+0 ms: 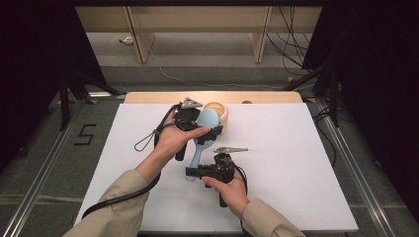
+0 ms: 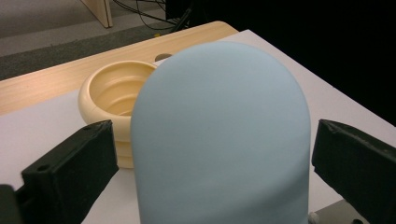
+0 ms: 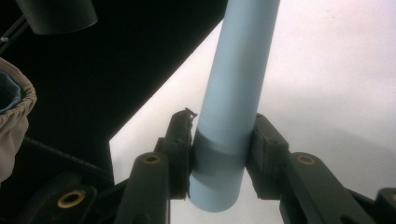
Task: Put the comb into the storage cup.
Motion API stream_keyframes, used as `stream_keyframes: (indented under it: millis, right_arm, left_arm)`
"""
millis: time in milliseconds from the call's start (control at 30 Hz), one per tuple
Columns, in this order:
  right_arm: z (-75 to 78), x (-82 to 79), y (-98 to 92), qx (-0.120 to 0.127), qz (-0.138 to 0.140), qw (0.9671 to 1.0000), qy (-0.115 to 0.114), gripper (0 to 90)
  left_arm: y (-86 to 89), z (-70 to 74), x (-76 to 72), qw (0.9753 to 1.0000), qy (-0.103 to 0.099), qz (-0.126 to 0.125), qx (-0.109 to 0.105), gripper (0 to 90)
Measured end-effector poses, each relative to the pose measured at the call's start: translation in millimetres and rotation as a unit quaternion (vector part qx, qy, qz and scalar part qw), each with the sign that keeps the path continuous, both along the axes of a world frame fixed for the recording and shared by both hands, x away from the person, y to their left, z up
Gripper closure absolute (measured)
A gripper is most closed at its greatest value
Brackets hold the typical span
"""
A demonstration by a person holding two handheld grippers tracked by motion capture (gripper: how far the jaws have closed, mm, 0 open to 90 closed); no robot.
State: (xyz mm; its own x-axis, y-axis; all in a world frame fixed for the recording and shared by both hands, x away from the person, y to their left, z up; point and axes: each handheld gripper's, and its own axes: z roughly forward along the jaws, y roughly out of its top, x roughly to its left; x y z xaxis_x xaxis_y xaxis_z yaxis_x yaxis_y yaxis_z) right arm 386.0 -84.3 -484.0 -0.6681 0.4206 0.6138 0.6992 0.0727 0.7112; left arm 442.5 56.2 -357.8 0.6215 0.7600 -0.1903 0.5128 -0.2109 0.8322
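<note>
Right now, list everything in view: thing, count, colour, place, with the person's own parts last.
spoon: one, pale blue, held above the table's middle; broad head toward the bowl, handle toward the person.
bowl: one, cream, ribbed, at the table's far edge behind the spoon's head.
table: one, white top with a wooden strip along the far edge.
cables: several, dark, on the floor beyond the table.
floor mark: one, black "5", left of the table.
left gripper: one, black, jaws apart either side of the spoon's head.
right gripper: one, black, shut on the spoon's handle end.
sleeves: two, beige, bottom edge.
</note>
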Motion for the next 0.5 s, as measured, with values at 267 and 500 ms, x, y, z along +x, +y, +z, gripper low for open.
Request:
stream_keyframes:
  millis: [267,500]
  right_arm:
    - [0.1,-0.3,0.4,0.000,0.001,1.0000,0.000,65.0]
    - [0.7,-0.1,0.0,0.001,0.001,1.0000,0.000,65.0]
  left_arm:
    - [-2.4,1.6,3.3,1.0000,-0.001,0.001,0.004,0.0]
    - [-4.2,3.3,3.9,1.0000,-0.004,-0.001,0.003,0.0]
